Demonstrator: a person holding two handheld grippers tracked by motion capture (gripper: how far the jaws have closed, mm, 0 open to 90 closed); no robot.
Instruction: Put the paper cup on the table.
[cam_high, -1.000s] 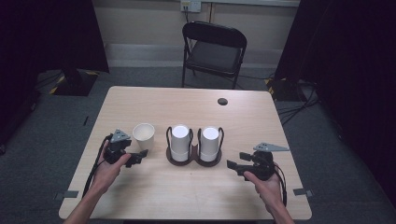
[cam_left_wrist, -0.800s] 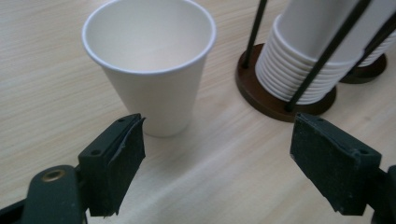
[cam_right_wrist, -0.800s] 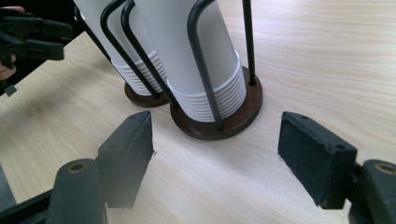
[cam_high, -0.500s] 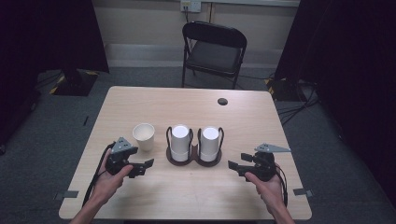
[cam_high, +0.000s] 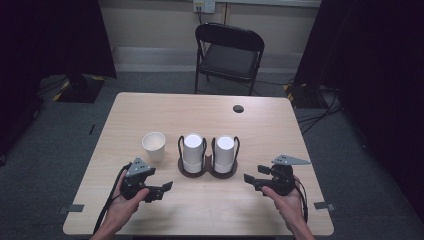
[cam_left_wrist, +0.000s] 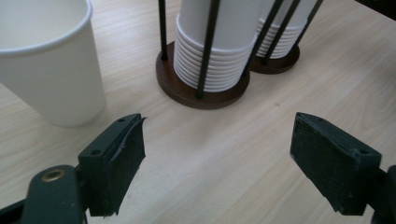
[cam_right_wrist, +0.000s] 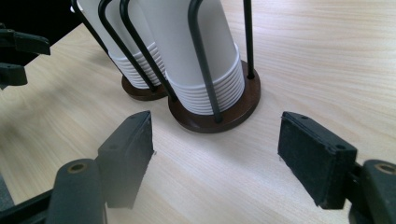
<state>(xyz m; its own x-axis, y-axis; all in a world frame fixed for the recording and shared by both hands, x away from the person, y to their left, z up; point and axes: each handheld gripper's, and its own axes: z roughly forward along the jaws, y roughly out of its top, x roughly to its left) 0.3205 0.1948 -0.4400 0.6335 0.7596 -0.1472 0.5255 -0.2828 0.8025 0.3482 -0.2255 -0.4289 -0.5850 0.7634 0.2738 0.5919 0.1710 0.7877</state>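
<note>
White paper cup (cam_high: 153, 144) stands alone on the tabletop (cam_high: 150, 107) just left of the cup holder (cam_high: 192, 170), with left gripper (cam_high: 167, 187) and right gripper (cam_high: 248, 180) fingers spread and empty; release step judged complete, next grasp requires re-approach

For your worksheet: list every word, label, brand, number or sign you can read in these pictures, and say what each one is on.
There are none to read. The single paper cup, the stacked cups in the two holders, the table, the chair, the left gripper and the right gripper all show plain surfaces, without print. The wall outlet is too small to show any marking.
</note>
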